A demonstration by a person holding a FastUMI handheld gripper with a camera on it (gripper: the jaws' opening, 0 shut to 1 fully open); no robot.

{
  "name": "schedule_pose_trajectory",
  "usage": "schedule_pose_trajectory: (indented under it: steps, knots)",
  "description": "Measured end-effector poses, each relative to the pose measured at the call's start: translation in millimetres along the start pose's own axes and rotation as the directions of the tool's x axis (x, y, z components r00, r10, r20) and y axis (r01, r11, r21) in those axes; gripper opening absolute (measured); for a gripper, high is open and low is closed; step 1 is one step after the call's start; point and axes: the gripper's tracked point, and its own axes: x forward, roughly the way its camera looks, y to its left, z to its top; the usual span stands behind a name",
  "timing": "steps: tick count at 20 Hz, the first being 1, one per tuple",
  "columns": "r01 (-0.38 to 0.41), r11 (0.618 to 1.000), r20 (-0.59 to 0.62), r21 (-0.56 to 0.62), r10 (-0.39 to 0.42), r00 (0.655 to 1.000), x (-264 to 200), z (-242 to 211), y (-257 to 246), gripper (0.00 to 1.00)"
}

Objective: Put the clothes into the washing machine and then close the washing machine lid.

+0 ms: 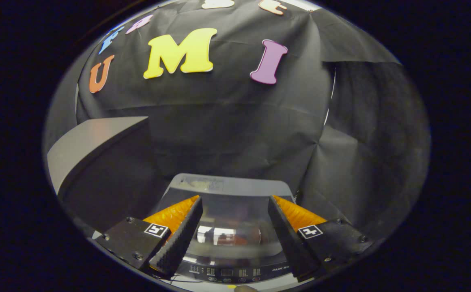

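From where I sit, the washing machine looks finished: its glossy dark lid lies flat and shut, with something reddish faintly visible through it, which I take to be the clothes, though reflections keep me from being sure. So I judge little or nothing is left. The machine sits below and just ahead of my gripper, its lid framed between the two fingers, which are spread wide and hold nothing. The control panel lies nearest me. A grey slab stands off to the left.
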Motion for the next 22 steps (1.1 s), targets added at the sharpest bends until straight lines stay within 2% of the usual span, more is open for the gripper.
schedule_pose_trajectory:
  steps: [5, 15, 22]
  knots:
    - [-0.004, 1.000, -0.043, 0.006, 0.004, 0.999, -2, -25, -1, 1.00]
    - [-0.012, 1.000, -0.027, 0.016, 0.012, 1.000, -19, -25, -3, 1.00]
    - [-0.005, 0.999, 0.015, 0.054, 0.004, 1.000, -65, -33, -9, 1.00]
